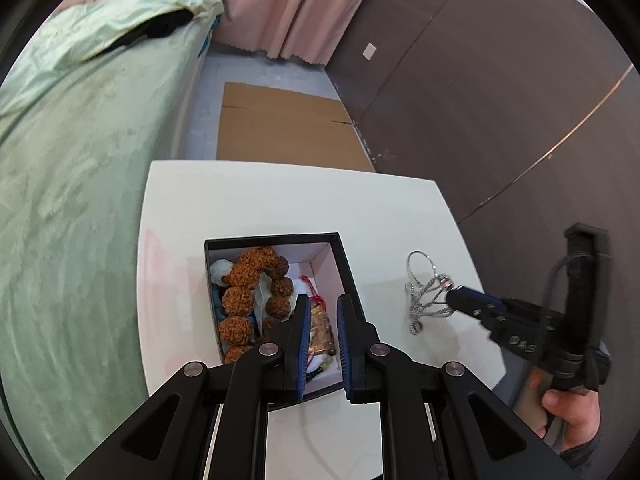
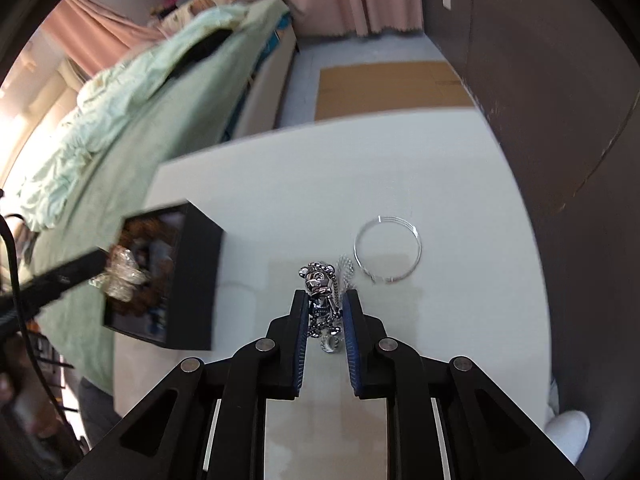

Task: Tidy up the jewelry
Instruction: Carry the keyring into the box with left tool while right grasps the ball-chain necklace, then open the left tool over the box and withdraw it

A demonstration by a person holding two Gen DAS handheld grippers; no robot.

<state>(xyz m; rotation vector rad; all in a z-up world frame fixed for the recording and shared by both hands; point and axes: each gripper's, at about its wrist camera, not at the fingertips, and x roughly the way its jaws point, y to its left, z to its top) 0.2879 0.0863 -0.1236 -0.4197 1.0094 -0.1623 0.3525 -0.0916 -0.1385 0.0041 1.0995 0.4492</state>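
Observation:
A black jewelry box (image 1: 344,264) with a white lining stands on the white table (image 1: 280,200). It holds a brown bead bracelet (image 1: 244,292), a red cord and small packets. My left gripper (image 1: 324,304) hangs over the box with a clear packet (image 1: 320,332) between its fingers; in the right wrist view the packet (image 2: 122,276) sits at its tip over the box (image 2: 196,272). My right gripper (image 2: 325,298) is shut on a silver chain with a bear charm (image 2: 318,280). A silver ring of wire (image 2: 387,249) lies just beyond it.
A bed with a green cover (image 1: 80,160) runs along the table's left side. Flat cardboard (image 1: 288,128) lies on the floor beyond the table. A dark wardrobe wall (image 1: 500,100) stands to the right. Pink curtains (image 1: 288,8) hang at the back.

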